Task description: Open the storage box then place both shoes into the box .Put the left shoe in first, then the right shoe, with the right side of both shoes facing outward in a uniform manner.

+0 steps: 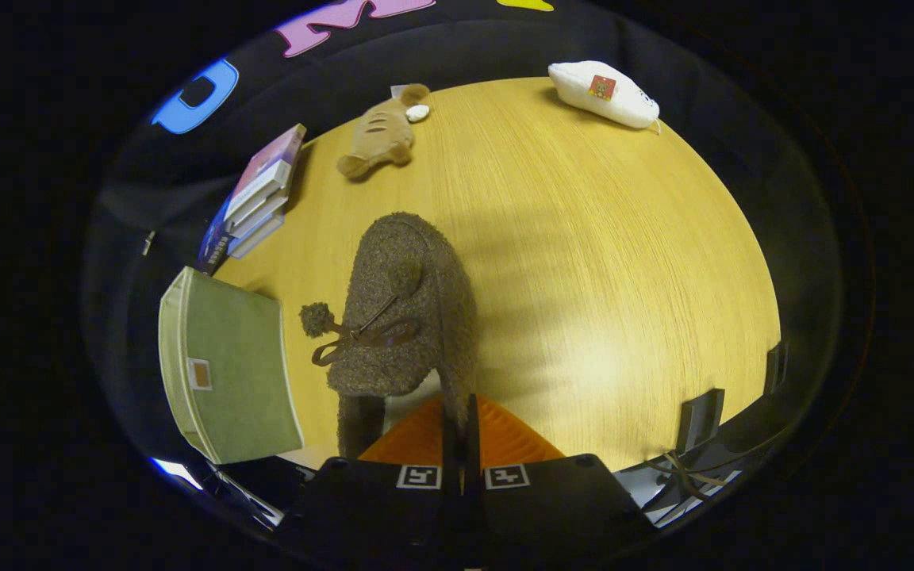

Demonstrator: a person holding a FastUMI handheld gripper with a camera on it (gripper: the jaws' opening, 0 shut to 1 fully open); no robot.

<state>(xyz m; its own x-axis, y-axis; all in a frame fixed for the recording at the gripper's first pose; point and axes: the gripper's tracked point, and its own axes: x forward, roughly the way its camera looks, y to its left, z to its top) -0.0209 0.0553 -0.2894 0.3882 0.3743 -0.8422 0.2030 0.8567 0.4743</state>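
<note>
- My gripper (pixel 461 428) has its orange fingers (pixel 505 440) pressed nearly together on the rim of a fuzzy brown shoe with a pompom bow (pixel 401 317), which hangs just ahead of them above the round wooden table (pixel 624 262).
- The green fabric storage box with pale trim (pixel 227 365) sits just left of the shoe at the table's edge; I cannot tell what is inside.
- Beyond the box lies a stack of books (pixel 259 198).
- Farther off rest a tan plush animal (pixel 378 139) and a white soft pouch (pixel 604 93), well apart.
</note>
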